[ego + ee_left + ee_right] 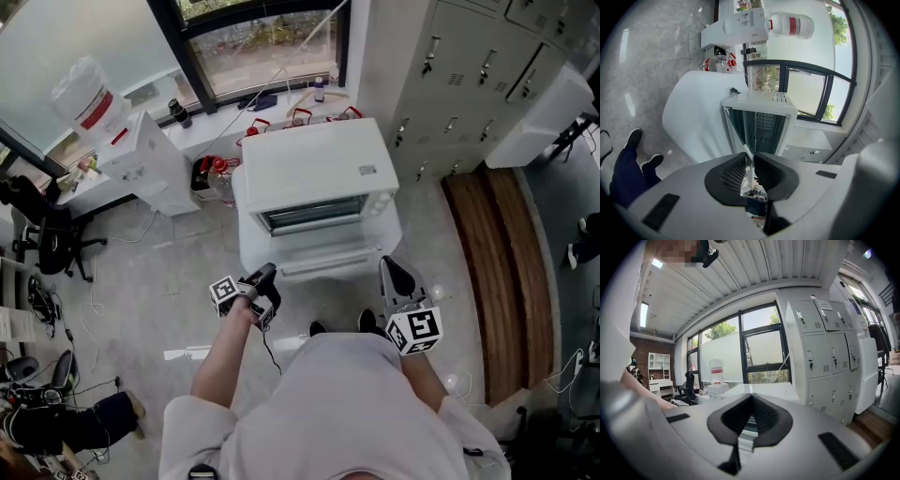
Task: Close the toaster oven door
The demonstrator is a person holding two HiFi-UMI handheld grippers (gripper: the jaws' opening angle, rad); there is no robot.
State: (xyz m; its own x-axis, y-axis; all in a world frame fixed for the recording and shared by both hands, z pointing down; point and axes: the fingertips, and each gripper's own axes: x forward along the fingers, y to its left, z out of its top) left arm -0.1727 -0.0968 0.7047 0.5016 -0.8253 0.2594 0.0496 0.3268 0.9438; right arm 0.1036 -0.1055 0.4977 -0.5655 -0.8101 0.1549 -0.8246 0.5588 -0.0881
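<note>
- Grey stone floor [131,272] surrounds a white-draped desk [247,239] at frame centre in the head view. The toaster oven [314,169] stands on it, its toaster oven door [323,255] folded down. The left gripper [266,275] meets the door's lower-left corner. The right gripper [395,272] points up near the door's right corner.
- Left gripper view: narrow fingers [733,173] pinch the door's thin white edge.
- Right gripper view: fingers [765,416] together, empty; lockers [820,348] at right.

In the left gripper view we see only a thin edge of the toaster oven door [748,163], while the left gripper [750,154] hides the rest.
</note>
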